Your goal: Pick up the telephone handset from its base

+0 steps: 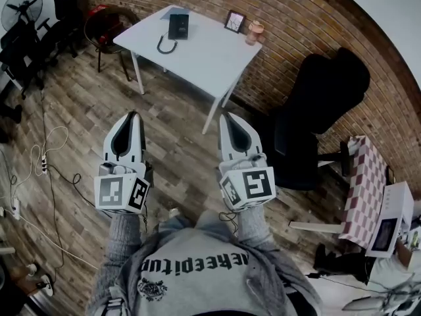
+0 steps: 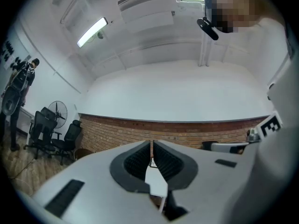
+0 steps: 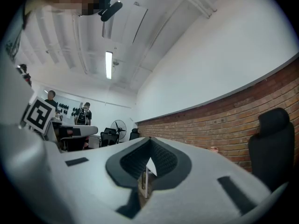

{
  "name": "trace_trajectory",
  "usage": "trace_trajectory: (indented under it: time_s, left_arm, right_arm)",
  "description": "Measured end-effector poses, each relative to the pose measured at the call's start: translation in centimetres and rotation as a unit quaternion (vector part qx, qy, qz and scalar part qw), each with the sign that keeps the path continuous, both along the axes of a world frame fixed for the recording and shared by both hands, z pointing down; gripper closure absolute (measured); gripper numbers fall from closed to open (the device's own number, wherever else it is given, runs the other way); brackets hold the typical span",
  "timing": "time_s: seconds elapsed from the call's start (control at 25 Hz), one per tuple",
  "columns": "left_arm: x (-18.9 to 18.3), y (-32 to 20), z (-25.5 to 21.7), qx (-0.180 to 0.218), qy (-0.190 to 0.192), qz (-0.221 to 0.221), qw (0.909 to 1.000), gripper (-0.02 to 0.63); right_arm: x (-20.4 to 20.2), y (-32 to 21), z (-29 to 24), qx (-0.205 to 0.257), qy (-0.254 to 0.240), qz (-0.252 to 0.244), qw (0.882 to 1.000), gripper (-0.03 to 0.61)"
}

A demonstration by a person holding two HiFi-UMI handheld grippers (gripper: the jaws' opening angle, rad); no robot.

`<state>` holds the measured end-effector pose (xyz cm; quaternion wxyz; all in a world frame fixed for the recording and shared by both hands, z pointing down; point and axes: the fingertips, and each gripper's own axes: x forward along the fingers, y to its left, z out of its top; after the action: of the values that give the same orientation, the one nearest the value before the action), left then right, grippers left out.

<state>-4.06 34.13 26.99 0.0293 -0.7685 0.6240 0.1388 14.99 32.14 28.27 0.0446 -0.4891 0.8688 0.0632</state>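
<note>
The black telephone (image 1: 178,26) stands on a white table (image 1: 210,58) far ahead of me, at the top of the head view. A curved black piece (image 1: 166,45) lies on the tabletop just in front of it; whether that is the handset or its cord is too small to tell. My left gripper (image 1: 133,117) and right gripper (image 1: 225,118) are held side by side over the wooden floor, well short of the table, both pointing towards it. Each has its jaws together with nothing between them. The left gripper (image 2: 152,143) and right gripper (image 3: 149,140) views show little beyond their own shut jaws, brick wall and ceiling.
A small picture frame (image 1: 235,22) and a cup (image 1: 254,31) stand at the table's far right. A black office chair (image 1: 316,124) is to the right of the table. Cables (image 1: 46,163) trail on the floor at left. A checkered table (image 1: 368,189) is at right. Chairs and a fan (image 1: 23,5) stand at far left.
</note>
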Motion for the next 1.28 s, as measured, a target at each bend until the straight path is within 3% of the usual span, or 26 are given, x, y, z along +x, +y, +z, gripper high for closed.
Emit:
trace_trajectory:
  time_s: [0.56,1.28]
  left_arm:
    - [-3.4,-5.0,0.2,-0.01,0.006,-0.014,0.9998,0.594]
    - [-7.2,-22.9,-1.9,0.004,0.001,-0.044,0.999,0.594]
  right_arm:
    - [-3.2,-5.7,0.2,0.004,0.008,-0.006,1.0,0.574]
    - [-7.6,-25.1,-1.9,0.019,0.006,-0.042,0.999,0.574]
